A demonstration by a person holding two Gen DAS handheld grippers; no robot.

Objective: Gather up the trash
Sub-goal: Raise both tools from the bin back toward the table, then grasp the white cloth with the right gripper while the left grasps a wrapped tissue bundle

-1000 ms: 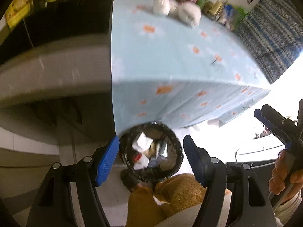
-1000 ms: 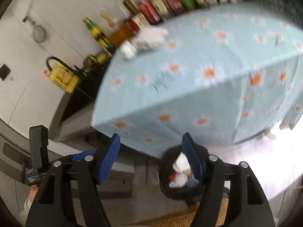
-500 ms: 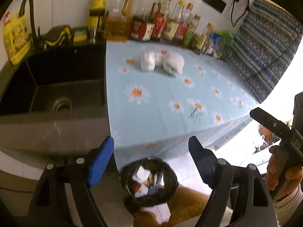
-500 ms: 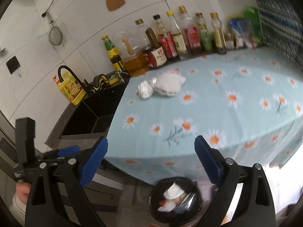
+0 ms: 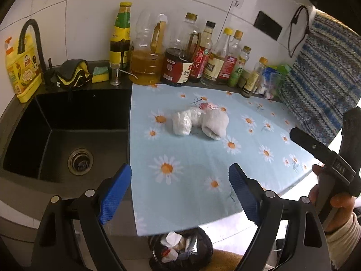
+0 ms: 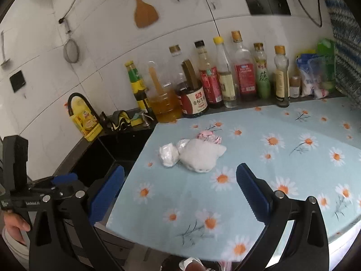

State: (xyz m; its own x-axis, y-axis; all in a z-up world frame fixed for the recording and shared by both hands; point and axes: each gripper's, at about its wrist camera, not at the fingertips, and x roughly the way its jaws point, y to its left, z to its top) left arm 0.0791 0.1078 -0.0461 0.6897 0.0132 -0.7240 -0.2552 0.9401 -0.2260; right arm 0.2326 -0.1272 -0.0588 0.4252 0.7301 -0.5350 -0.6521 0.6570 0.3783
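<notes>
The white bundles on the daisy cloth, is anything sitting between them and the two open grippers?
Nothing visible does. The white bundles lie alone mid-cloth; only bare daisy tablecloth runs from them to the left gripper and the right gripper, both empty. The bottles stand behind, along the wall.

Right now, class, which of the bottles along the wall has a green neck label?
The tall dark bottle nearest the sink, with a yellow cap; the others carry red, white or clear necks.
</notes>
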